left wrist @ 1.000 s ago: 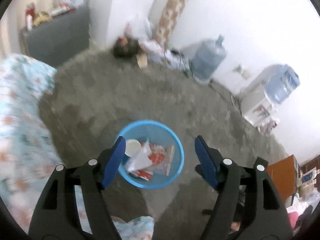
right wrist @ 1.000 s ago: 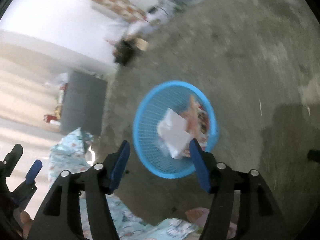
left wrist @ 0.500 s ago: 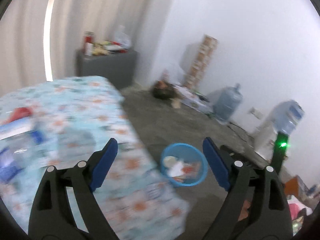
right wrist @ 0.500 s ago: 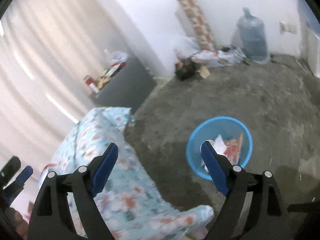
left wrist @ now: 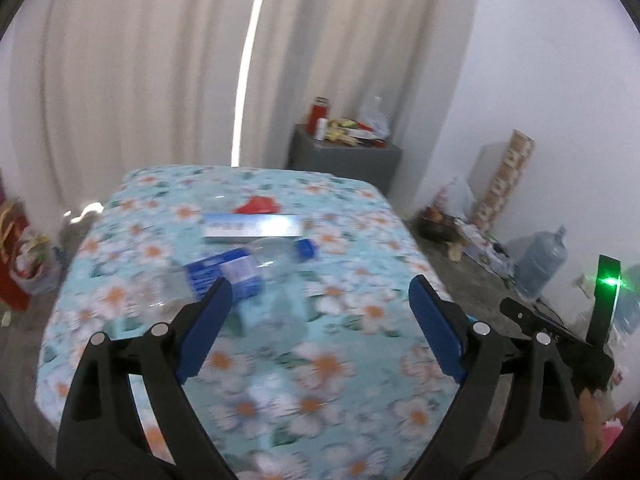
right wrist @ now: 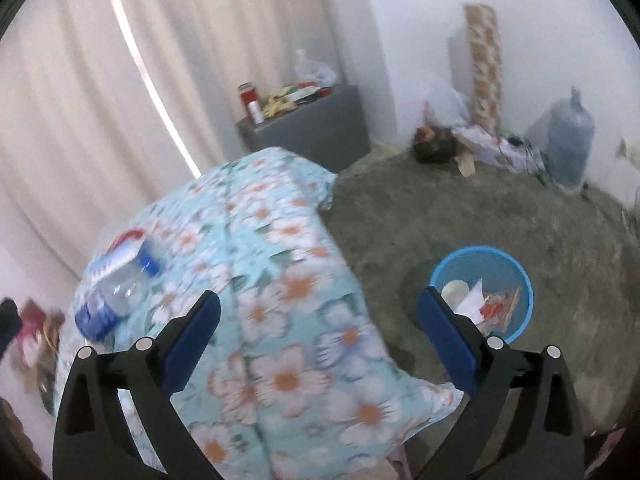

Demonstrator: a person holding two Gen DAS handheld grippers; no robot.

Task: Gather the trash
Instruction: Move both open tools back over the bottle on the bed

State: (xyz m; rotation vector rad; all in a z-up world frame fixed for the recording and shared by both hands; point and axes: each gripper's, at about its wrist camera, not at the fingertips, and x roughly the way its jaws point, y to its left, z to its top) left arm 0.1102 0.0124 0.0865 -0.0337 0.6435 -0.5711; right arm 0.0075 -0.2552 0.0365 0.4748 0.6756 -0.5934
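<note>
Step in hand: locate next trash item. Left gripper (left wrist: 320,320) jaws spread wide, empty, aimed at plastic bottle (left wrist: 240,276) and flat box (left wrist: 252,226) on floral table (left wrist: 352,344). Right gripper (right wrist: 320,340) also wide, empty; blue basket (right wrist: 482,292) on floor nearby. Next: descend onto the bottle.

Clear plastic bottle with blue cap and blue label (left wrist: 256,268): laid on its side on the floral cloth of the bench; blurred; cap end seen at (right wrist: 150,266) in the right wrist view.
Long flat white-and-blue box (left wrist: 252,227): laid flat just beyond the bottle.
Red crumpled wrapper (left wrist: 257,205): seen just behind the box, partly hidden.
Round blue mesh plastic basket (right wrist: 516,276): set upright on the grey floor beside the bench; a white cup, white paper and red wrappers are held inside.
</note>
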